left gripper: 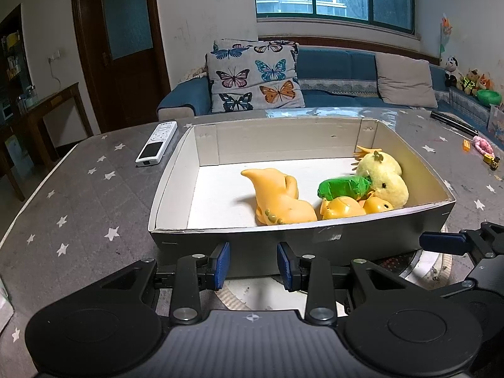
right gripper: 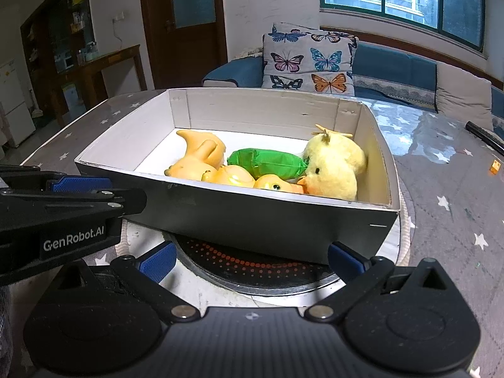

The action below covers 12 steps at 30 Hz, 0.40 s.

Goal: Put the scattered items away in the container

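Toys lay gathered in your cardboard box (left gripper: 315,245) on the star-print tablecloth (left gripper: 78,208): an orange rubber dinosaur (left gripper: 277,201), a green wrapped packet (left gripper: 343,187), a yellow plush chick (left gripper: 384,179) against the right wall and two small orange ducks (left gripper: 356,208) at the near wall. Your left gripper (left gripper: 253,264) hovered before the box's near wall, jaws parted with nothing between them. Your right gripper (right gripper: 250,260) stood spread wide and empty beside it. A white remote (left gripper: 157,148) lay left of the box.
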Available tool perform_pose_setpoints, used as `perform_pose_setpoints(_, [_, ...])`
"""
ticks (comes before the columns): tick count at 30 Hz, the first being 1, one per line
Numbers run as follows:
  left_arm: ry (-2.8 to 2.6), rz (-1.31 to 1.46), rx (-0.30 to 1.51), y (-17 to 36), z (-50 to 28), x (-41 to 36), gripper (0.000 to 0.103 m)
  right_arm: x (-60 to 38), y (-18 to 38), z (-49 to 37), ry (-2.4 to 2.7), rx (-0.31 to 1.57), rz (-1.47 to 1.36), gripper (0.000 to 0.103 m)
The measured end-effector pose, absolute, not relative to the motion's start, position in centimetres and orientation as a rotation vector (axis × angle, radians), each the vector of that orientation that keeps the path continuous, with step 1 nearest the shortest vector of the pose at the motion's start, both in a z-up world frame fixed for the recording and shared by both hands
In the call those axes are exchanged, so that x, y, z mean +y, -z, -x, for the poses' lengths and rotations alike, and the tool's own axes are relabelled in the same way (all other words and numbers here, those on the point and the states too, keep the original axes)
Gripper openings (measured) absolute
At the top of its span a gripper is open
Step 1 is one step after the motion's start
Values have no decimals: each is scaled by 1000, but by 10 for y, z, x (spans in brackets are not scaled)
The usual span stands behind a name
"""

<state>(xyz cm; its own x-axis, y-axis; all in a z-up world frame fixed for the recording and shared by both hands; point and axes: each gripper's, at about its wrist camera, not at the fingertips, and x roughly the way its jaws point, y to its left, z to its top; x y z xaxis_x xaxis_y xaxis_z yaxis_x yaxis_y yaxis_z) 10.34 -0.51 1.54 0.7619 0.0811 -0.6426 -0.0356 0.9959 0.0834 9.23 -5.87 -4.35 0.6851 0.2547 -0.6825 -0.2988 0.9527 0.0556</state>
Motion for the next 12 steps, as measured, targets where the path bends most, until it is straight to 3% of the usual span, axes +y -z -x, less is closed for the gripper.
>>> perform_pose_setpoints(12, [-52,-35,696,-17,-102,0,35,-58,41,-91,-314,744,65,103])
